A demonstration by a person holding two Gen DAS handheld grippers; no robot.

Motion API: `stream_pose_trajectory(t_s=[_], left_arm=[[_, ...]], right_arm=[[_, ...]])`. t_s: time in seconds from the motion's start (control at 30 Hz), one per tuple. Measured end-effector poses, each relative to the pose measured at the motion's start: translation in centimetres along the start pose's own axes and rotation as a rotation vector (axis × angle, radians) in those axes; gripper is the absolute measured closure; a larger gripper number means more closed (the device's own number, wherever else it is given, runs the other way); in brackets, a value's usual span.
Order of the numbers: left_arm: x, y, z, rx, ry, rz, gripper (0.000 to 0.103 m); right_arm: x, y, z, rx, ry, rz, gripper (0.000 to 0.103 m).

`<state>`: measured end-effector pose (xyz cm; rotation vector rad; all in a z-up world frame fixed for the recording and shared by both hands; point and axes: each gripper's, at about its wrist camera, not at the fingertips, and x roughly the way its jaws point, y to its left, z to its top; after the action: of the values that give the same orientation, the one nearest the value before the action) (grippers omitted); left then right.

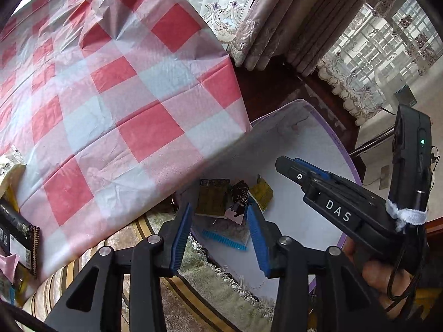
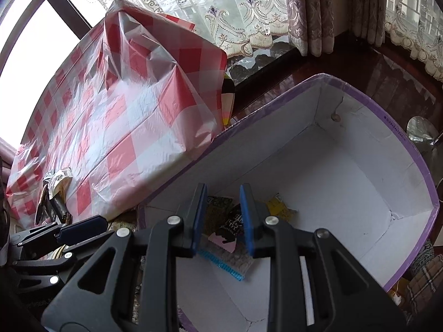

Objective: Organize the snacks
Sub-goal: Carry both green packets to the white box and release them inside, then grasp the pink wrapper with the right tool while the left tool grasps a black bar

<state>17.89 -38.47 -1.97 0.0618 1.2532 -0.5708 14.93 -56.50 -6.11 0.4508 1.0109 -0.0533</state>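
Observation:
A white box with a purple rim (image 2: 409, 149) stands beside the table; it also shows in the left wrist view (image 1: 329, 127). Several snack packets lie in its near corner: a dark gold one (image 1: 211, 197), a black and pink one (image 2: 229, 228), a yellow one (image 2: 278, 206) and a clear bag with a blue strip (image 2: 221, 262). My right gripper (image 2: 223, 218) is open and empty above these packets. My left gripper (image 1: 218, 235) is open and empty over the box's near edge. More snack packets (image 1: 16, 229) lie on the table at the left.
A table with a red and white checked cloth (image 1: 110, 83) stands left of the box. A striped, fringed fabric (image 1: 177, 290) lies under my left gripper. Lace curtains (image 2: 221, 8) and windows are behind. My right gripper crosses the left wrist view (image 1: 326, 193).

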Motion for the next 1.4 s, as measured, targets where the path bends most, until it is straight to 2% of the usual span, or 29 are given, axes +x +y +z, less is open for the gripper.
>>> stream_pose_trajectory(t_s=[0.27,0.43,0.63,0.9,1.03,1.13,1.4], left_arm=[[-1.5,1.7,-0.3,-0.046,-0.037,-0.004,0.057],[-3.5,3.8,-0.7,-0.085,-0.097,0.011,0.057],[-6.1,7.7,-1.7,-0.179,-0.166,0.026,0.056],[-10.2,13.0,-4.9,-0.298,-0.267,0.06,0.052],[-11.9,15.9,-6.8,-0.361,-0.307,0.086,0.049],[-12.9,18.1,-8.3,-0.4,-0.32,0.103,0.047],[-15.1,23.5,-11.9,-0.447,-0.334,0.191,0.044]], right_arm=[[-0.3,2.9,-0.3,-0.053,0.017,0.031,0.073],[-0.5,6.5,-0.9,-0.128,0.034,0.046,0.072],[-0.9,11.3,-2.0,-0.223,0.054,0.077,0.067],[-0.9,17.7,-3.5,-0.359,0.085,0.115,0.062],[-0.6,20.7,-4.6,-0.43,0.104,0.139,0.056],[-0.2,23.2,-5.7,-0.504,0.12,0.155,0.047],[0.9,28.7,-8.6,-0.677,0.154,0.175,0.046]])
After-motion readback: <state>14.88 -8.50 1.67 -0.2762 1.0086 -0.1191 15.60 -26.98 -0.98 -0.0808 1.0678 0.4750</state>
